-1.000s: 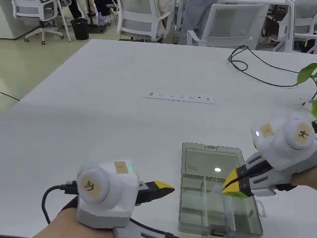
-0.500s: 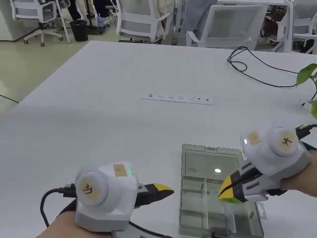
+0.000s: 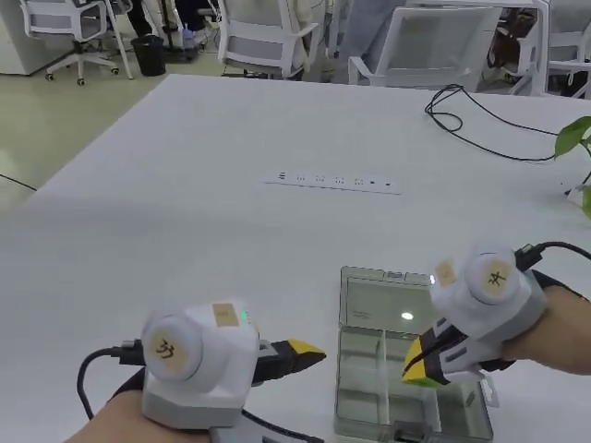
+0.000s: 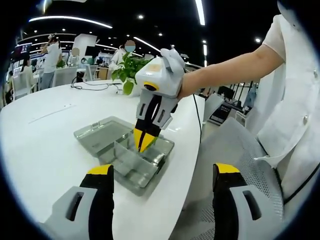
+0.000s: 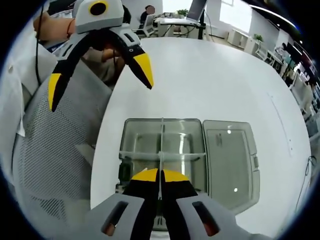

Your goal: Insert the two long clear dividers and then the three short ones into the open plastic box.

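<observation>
Over the box [image 3: 371,300], right claw [image 3: 417,370] — pinching a divider [image 5: 161,162] — moved left; left claw [image 4: 163,169] gapes.

In the head view my right tool [image 3: 417,367] covers part of the plastic box [image 3: 355,277], and the picture's bottom edge cuts off the box's near end. In the right gripper view the clear divider [image 5: 161,142] pinched in its jaws shows edge-on as a thin line; I cannot tell whether it is long or short.

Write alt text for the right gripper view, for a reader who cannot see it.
The right gripper pinches a clear divider standing in the open plastic box on a white table. The left gripper hangs open at upper left.
</observation>
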`<state>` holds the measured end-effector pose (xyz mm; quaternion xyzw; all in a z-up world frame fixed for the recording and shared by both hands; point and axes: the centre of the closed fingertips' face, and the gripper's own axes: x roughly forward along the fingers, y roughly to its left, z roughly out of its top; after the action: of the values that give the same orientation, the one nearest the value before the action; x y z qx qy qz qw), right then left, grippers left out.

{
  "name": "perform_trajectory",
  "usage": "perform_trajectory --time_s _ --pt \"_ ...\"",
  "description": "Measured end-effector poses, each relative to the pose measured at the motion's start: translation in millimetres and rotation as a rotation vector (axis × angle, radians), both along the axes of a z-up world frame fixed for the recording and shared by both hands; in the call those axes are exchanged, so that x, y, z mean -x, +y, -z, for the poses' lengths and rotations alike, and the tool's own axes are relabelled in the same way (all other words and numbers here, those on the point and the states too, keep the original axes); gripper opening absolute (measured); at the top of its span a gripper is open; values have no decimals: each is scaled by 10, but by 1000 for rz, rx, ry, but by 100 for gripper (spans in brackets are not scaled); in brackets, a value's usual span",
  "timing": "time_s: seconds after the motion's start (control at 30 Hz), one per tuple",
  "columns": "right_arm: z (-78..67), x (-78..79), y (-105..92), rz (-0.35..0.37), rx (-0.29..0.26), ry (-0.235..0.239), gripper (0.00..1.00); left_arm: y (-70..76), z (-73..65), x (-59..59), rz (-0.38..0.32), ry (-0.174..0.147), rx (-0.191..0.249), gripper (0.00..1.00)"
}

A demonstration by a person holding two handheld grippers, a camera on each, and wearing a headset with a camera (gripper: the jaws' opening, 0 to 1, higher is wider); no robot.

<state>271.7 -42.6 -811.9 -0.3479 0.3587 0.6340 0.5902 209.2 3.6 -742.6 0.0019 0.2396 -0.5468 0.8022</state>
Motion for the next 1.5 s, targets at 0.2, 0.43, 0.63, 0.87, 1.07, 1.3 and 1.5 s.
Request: perform_trajectory --time_s 0.2,0.43,0.63,0.87,1.07,1.3,1.5 --pt "8 -3 -1 9 -3 9 3 -1 16 -3 2 -1 -4 82" --pt "24 4 -15 15 0 3 5 3 21 5 4 -1 -6 82" --pt "-68 15 -67 50 -31 7 9 13 26 9 3 -4 -14 84" --pt "-337 -71 -248 134 -104 -3 18 40 41 1 3 -16 -27 89" --pt "-457 -58 -548 163 -105 -19 28 83 83 -1 4 -20 -46 93" --pt "-425 23 -1053 197 -48 -20 37 127 125 0 -1 -15 -54 98" --pt "-302 139 -1423 193 22 -3 46 142 150 20 3 -3 -59 100"
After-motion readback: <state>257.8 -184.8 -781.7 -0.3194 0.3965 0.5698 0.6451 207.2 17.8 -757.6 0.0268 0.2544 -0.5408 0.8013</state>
